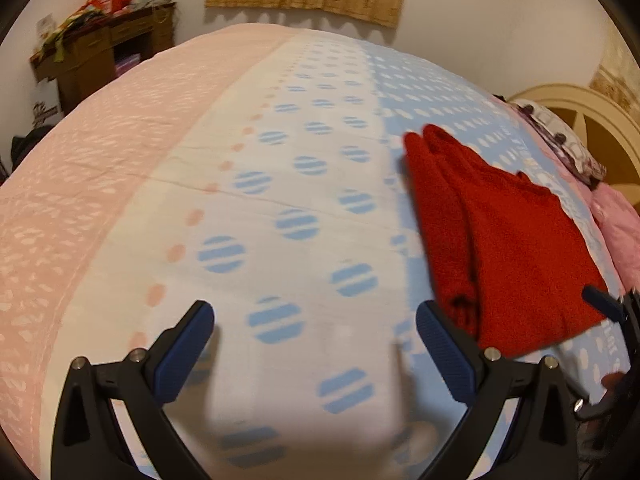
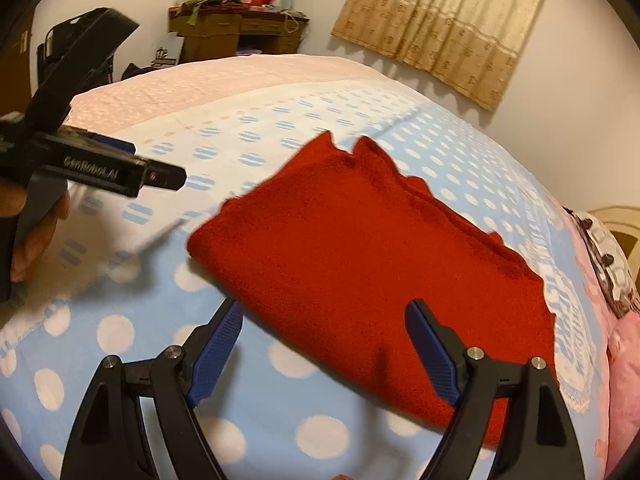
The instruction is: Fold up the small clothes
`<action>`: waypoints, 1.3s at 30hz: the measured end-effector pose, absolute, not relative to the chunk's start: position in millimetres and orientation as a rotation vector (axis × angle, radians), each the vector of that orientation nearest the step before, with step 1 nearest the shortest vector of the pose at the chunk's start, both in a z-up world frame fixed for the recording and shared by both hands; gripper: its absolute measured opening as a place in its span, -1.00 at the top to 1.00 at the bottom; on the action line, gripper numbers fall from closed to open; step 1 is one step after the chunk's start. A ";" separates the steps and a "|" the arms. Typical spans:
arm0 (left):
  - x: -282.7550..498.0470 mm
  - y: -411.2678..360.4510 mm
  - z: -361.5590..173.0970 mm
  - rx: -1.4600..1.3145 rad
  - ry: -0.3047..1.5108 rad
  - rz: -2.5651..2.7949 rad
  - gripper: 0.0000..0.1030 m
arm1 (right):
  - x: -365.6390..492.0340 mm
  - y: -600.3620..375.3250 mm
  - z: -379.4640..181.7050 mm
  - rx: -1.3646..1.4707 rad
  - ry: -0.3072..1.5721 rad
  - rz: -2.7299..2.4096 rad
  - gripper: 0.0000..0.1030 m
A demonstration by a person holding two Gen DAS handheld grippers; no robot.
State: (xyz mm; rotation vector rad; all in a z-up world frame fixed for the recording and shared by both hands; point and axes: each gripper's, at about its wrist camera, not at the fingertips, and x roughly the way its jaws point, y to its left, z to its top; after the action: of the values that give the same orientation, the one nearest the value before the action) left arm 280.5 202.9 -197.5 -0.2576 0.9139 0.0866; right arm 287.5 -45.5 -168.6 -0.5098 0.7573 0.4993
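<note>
A red knitted garment lies folded flat on the bed's blue dotted sheet; in the left wrist view it lies to the right. My left gripper is open and empty above the white dotted part of the sheet, left of the garment. It also shows in the right wrist view, held in a hand. My right gripper is open and empty, its fingers just above the garment's near edge. Part of it shows at the left wrist view's right edge.
The bed with a pink, white and blue sheet fills both views. A brown desk with clutter stands against the far wall. A curtain hangs behind. Pillows and a pink cloth lie by the headboard at right.
</note>
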 end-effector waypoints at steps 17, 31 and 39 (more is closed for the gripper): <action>291.5 218.5 -205.0 -0.360 0.928 0.018 -1.00 | 262.7 28.7 -200.7 -0.785 0.636 0.480 -0.63; 366.7 179.6 -192.4 -0.399 0.906 -0.234 -1.00 | 265.9 33.0 -213.3 -0.843 0.590 0.410 -0.15; 403.0 166.3 -206.5 -0.362 0.967 -0.208 -1.00 | 264.5 33.7 -216.0 -0.841 0.582 0.415 -0.11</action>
State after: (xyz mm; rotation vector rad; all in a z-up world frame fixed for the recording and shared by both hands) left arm 403.0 166.3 -206.5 -0.3616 0.9671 -0.2078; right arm 264.5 33.7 -216.0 -0.8409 0.5820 0.4150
